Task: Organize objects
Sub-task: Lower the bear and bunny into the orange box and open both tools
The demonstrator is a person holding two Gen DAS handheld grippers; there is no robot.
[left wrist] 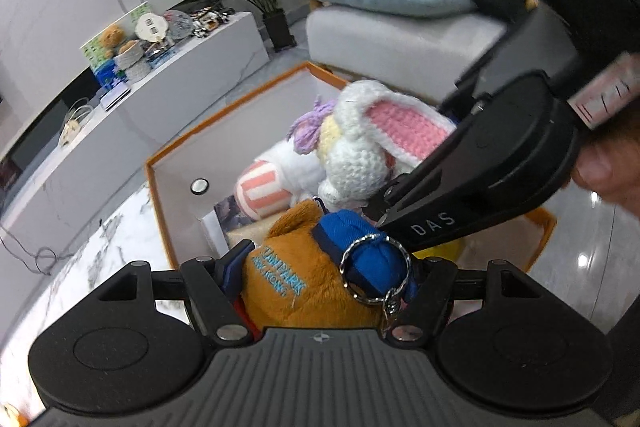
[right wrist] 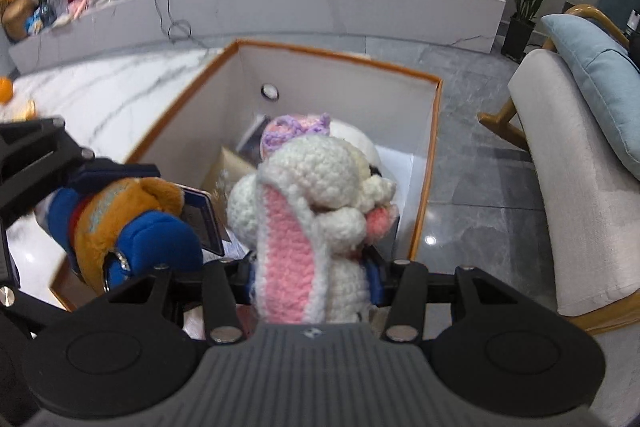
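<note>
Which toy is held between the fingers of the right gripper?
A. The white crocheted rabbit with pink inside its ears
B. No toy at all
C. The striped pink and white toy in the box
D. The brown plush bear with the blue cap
A: in the right wrist view the white crocheted rabbit sits clamped in the right gripper, above the orange-rimmed box, while the brown plush bear is in the left gripper.

Three plush toys, one orange-rimmed box, two grippers.
</note>
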